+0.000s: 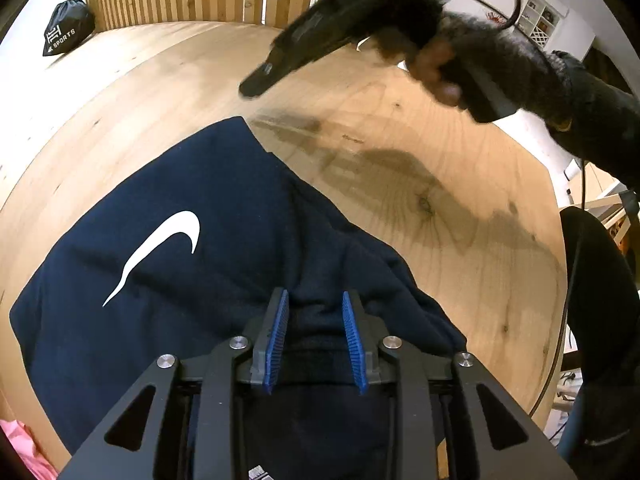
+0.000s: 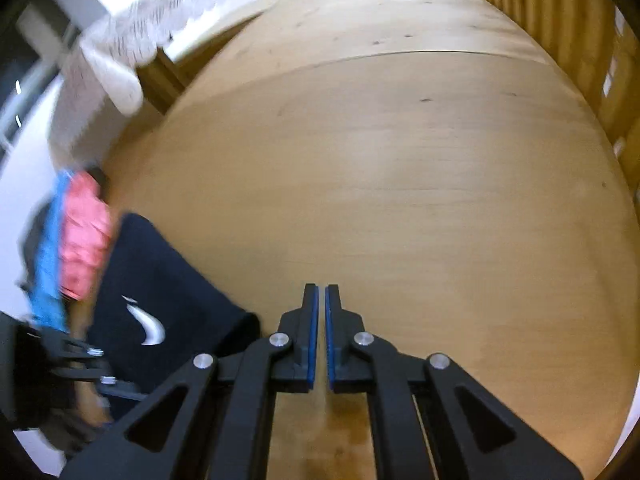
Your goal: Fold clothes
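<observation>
The dark navy cotton garment with a white swoosh logo (image 1: pixel 168 248) lies flat on the pale wooden worktop (image 1: pixel 400 120), its long axis running away from the left gripper (image 1: pixel 314 300). That gripper sits directly over the garment's near bunched edge, jaws narrowly apart with cloth between them, apparently not pinched. The right gripper (image 2: pixel 321 292) hangs over bare worktop beside the garment, jaws closed and empty, farther off.
</observation>
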A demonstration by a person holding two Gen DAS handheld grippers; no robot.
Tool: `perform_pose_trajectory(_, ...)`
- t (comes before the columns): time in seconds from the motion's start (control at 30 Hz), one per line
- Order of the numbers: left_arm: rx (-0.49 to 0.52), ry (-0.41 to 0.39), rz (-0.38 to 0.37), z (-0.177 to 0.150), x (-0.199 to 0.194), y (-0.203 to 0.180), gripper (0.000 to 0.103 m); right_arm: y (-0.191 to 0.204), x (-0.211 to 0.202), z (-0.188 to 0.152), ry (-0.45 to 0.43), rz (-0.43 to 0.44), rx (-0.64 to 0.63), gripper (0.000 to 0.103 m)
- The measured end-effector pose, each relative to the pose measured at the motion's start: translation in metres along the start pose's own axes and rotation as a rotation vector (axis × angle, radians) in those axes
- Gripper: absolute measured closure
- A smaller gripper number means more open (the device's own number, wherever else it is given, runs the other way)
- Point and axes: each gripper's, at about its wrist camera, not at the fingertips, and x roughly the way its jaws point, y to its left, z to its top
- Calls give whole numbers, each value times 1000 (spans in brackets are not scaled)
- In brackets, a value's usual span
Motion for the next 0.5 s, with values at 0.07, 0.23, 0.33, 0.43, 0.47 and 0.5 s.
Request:
perform_pose_trajectory(0.07,-34,-8,-25,-5,-7,7,76,12,-10,-10,1,42,-33,97)
perform_pose_trajectory(0.23,-125,-116,20,-15,-43,19,76,56,1,-14,67,128,-201,97)
perform_pose_trajectory(0.33,-193,-123,82,-43,-63,42,76,70,22,-32,151,31,-279,99)
perform_pose_trajectory(0.43,-269,-15,152,-83,-57,68,76,49,19,-31,141,-55,-208,103)
perform_pose_trajectory(0.47,-290,7,162,-94,-57,73,77,45,12,-32,127,-124,-197,97)
perform_pose_trajectory(0.5,-313,14,171,-106,-61,77,78,48,3,-35,114,-141,-195,96)
